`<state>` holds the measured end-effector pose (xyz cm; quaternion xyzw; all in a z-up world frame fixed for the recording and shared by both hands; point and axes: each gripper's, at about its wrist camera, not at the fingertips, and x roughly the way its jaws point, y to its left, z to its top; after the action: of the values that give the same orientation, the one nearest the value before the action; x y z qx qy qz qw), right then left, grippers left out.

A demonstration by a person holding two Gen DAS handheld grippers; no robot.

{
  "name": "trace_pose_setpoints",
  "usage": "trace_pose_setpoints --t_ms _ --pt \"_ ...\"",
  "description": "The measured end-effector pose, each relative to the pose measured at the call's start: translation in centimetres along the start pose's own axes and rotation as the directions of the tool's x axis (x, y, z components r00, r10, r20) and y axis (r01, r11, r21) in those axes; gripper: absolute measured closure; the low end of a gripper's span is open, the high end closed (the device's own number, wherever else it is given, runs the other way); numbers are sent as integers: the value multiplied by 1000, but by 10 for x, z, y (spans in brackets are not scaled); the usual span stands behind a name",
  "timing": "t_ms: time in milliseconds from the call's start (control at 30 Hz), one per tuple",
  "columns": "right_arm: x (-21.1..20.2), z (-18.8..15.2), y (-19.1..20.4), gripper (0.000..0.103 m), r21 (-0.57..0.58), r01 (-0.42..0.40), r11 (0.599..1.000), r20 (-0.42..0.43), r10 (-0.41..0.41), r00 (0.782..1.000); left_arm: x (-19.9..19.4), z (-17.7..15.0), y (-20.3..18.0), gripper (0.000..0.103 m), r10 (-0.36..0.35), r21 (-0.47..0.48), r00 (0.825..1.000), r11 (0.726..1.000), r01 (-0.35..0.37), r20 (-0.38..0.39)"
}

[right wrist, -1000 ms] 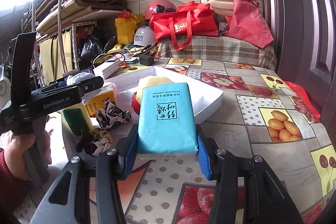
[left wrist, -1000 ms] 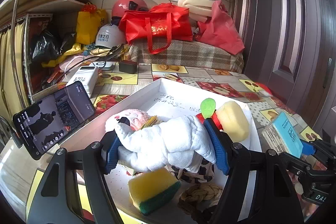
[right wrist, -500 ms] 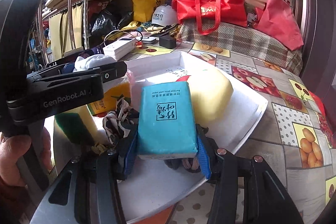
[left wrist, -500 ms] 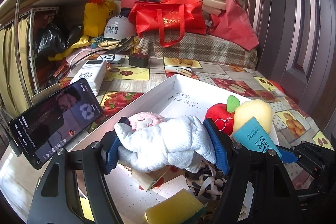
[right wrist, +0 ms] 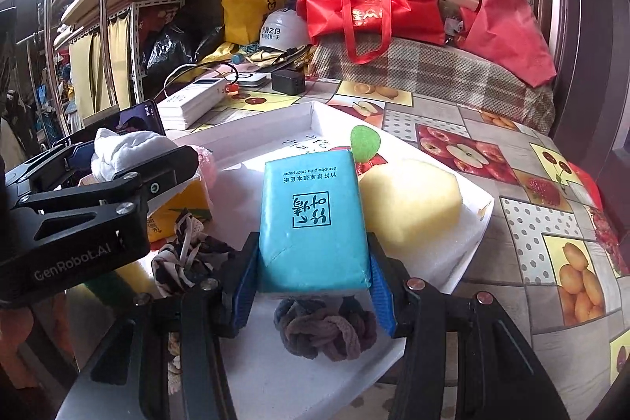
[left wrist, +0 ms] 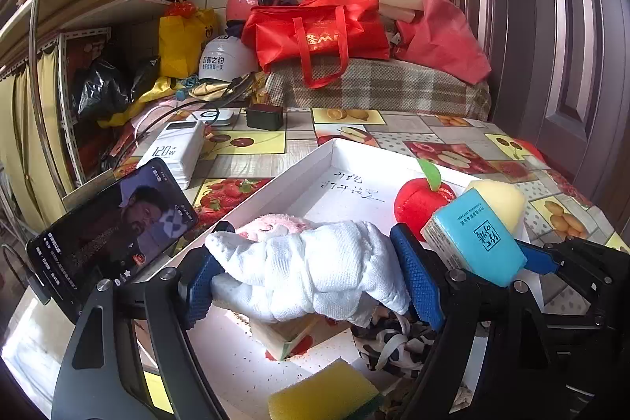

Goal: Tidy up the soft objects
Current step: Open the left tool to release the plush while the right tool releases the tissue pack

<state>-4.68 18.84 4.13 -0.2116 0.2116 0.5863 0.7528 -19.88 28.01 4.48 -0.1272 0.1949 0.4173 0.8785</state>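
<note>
My left gripper [left wrist: 305, 282] is shut on a white towel [left wrist: 315, 270] and holds it above the white tray [left wrist: 299, 172]. My right gripper [right wrist: 313, 282] is shut on a blue tissue pack [right wrist: 313, 219], held over the tray's [right wrist: 256, 121] near right part; the pack also shows in the left wrist view [left wrist: 474, 237]. In the tray lie a pink plush [left wrist: 275, 223], a red plush apple [left wrist: 417, 199], a pale yellow sponge [right wrist: 409, 203], a yellow-green sponge [left wrist: 323, 394], a patterned cloth [left wrist: 390, 345], a knotted rope [right wrist: 325, 331] and a yellow pack [right wrist: 177, 207].
A phone [left wrist: 110, 223] on a stand leans left of the tray. A white power bank [left wrist: 173, 150] and a black charger [left wrist: 265, 117] lie behind it. Bags and helmets pile at the table's back. A door [left wrist: 571, 46] stands at the right.
Both grippers moved forward over the tray with their loads. The tissue pack came from beside the tray's right edge to above it, next to the towel.
</note>
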Motion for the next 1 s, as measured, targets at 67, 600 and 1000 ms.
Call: trace_pose_setpoints --t_ms 67,600,1000 --pt "-1 0 -1 52 8 6 1000 5 -6 1000 -2 0 -1 17 5 4 1000 1000 -5 7" --pt "-16 0 -6 0 39 72 997 85 -75 994 -21 -1 -6 0 51 12 993 999 -53 107" --pt "-43 -7 -9 0 86 88 992 238 -106 965 -33 -4 -3 0 62 -17 988 998 -61 139"
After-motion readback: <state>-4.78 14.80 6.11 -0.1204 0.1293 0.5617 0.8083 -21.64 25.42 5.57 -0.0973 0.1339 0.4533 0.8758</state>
